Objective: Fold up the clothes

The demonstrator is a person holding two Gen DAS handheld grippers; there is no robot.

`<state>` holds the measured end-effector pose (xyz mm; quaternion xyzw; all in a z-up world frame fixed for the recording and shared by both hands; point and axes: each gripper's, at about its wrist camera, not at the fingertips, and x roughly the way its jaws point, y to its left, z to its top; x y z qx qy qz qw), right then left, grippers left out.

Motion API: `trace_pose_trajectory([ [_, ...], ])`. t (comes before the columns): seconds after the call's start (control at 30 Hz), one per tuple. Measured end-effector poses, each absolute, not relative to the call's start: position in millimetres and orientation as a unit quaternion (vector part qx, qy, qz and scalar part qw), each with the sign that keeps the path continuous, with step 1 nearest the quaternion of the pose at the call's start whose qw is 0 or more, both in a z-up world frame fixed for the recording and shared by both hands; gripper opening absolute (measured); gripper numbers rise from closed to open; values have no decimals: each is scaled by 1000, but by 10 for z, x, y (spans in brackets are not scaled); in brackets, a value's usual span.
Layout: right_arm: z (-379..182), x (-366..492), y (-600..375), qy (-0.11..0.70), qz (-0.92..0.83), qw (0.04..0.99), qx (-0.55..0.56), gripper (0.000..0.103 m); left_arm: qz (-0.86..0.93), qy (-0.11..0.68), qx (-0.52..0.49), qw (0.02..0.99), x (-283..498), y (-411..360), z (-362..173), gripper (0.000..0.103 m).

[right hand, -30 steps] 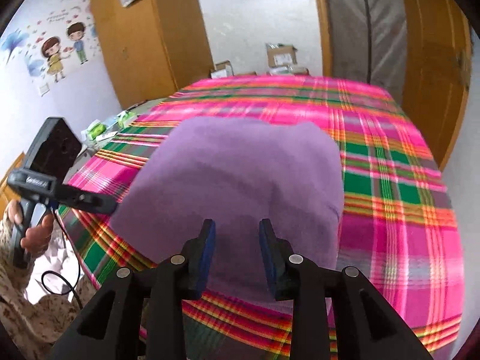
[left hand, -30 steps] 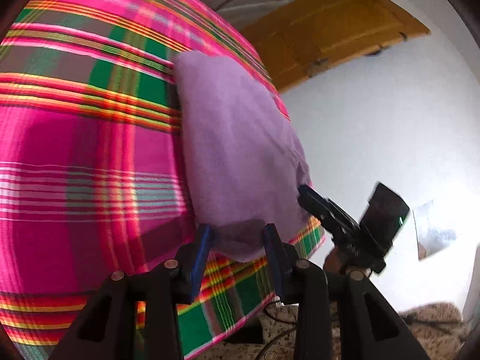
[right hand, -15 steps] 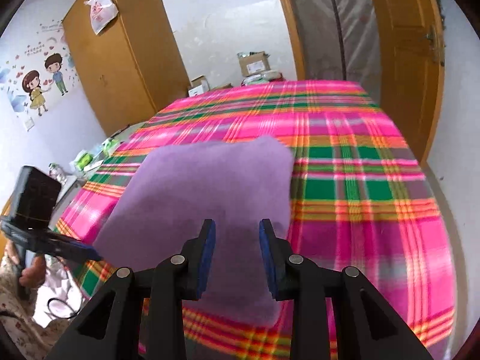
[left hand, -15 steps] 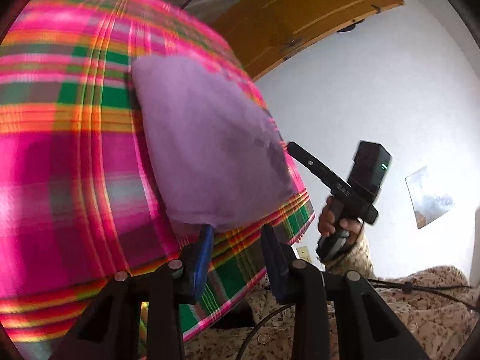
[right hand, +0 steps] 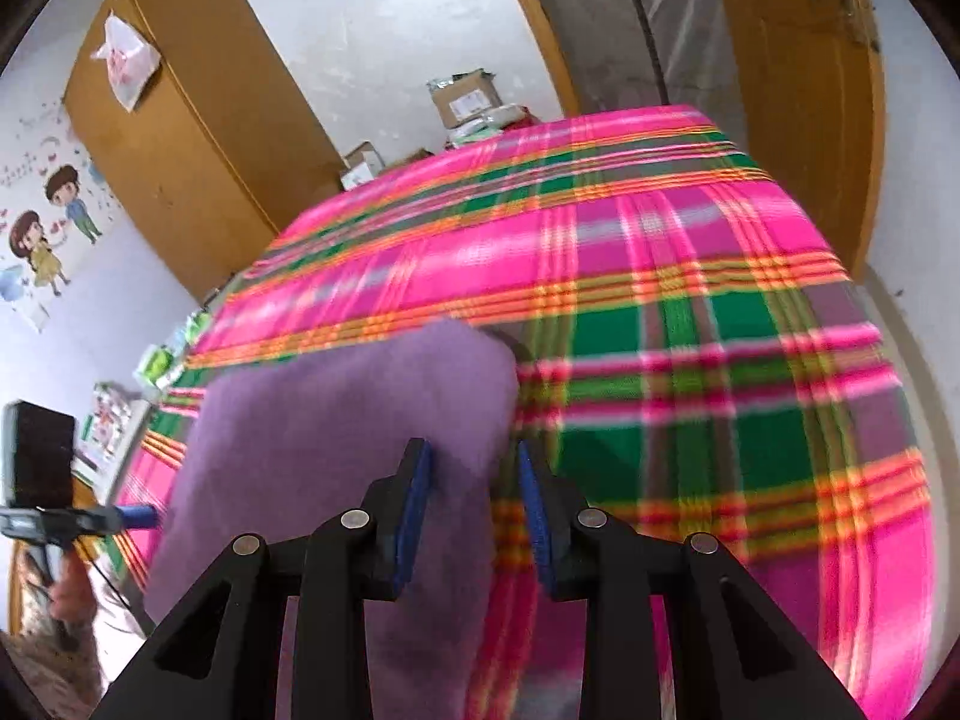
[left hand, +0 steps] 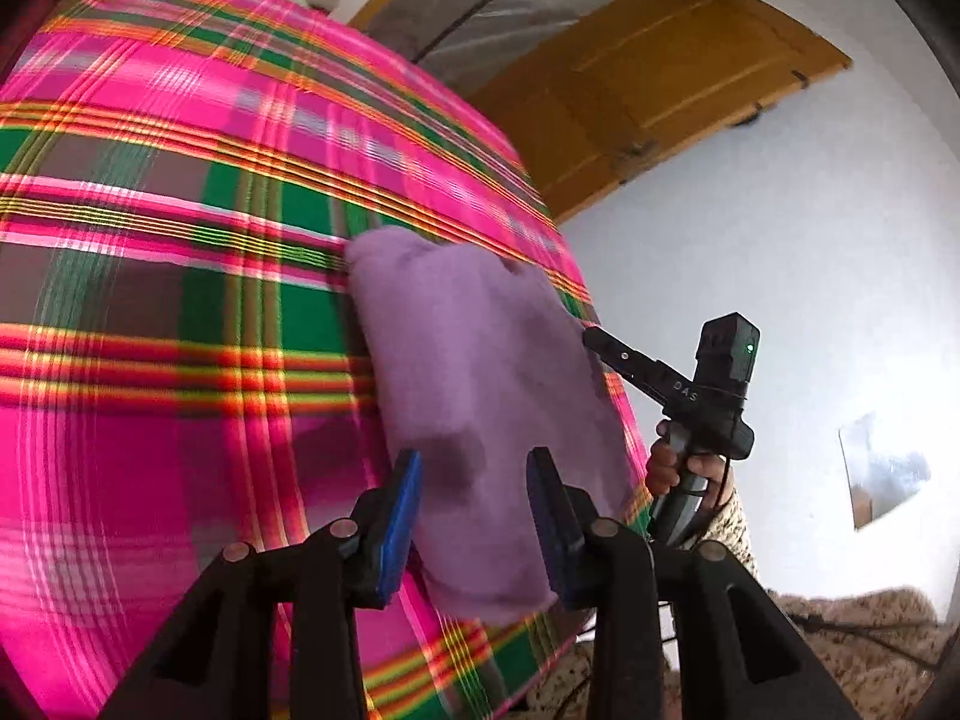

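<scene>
A folded purple garment [left hand: 480, 372] lies flat on the pink, green and orange plaid bed cover [left hand: 168, 276], near the bed's edge. It also shows in the right wrist view [right hand: 336, 438]. My left gripper [left hand: 474, 480] is open and empty, hovering above the garment's near end. My right gripper [right hand: 471, 474] is open and empty, above the garment's right edge. The right gripper also shows in the left wrist view [left hand: 600, 342] at the garment's far side, and the left gripper shows in the right wrist view [right hand: 135, 517] at its left side.
The plaid cover [right hand: 690, 312] spreads over the whole bed. A wooden wardrobe [right hand: 186, 138] stands at the back left, cardboard boxes [right hand: 468, 96] behind the bed, a wooden door [right hand: 804, 90] at the right. White wall [left hand: 780, 240] runs along the bed's edge.
Both grippers have pulled back and risen from the purple garment and swung sideways. The garment stays flat on the bed. Both jaws stay open.
</scene>
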<state>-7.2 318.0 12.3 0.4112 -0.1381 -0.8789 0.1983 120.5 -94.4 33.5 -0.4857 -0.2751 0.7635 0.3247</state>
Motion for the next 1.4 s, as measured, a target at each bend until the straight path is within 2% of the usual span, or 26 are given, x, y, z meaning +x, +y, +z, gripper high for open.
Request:
trace_pose_trajectory([
  [0.2, -69, -481, 3248, -210, -839, 227, 448, 35, 763, -290, -490, 308, 971, -958, 264, 36],
  [0.27, -90, -508, 3286, -229, -834, 235, 444, 26, 760, -296, -492, 303, 904, -981, 235, 36],
  [0.3, -88, -510, 3309, -235, -834, 236, 440, 9, 759, -300, -493, 300, 874, -989, 219, 36],
  [0.43, 9, -440, 3383, -242, -847, 236, 410, 9, 755, -301, -503, 294, 786, -973, 131, 36],
  [0.67, -125, -430, 3208, -165, -865, 197, 431, 9, 749, -305, -512, 289, 700, -939, 49, 38],
  [0.77, -109, -429, 3203, -153, -869, 188, 432, 16, 753, -302, -512, 284, 719, -940, 68, 39],
  [0.8, -88, -444, 3236, -158, -869, 185, 431, 25, 754, -300, -512, 283, 727, -940, 74, 40],
  [0.9, 20, -377, 3307, -159, -875, 188, 417, 27, 757, -296, -513, 277, 733, -928, 75, 41],
  [1.0, 121, -220, 3353, -154, -875, 200, 413, 36, 759, -292, -514, 272, 750, -913, 87, 44],
  [1.1, 170, -82, 3381, -150, -870, 210, 420, 38, 760, -293, -513, 272, 801, -916, 100, 46],
  [1.23, 214, 157, 3272, -138, -868, 240, 412, 51, 757, -294, -515, 274, 866, -909, 85, 48],
  [1.4, 70, 350, 3034, -39, -877, 218, 426, 52, 751, -287, -526, 276, 895, -862, 28, 49],
])
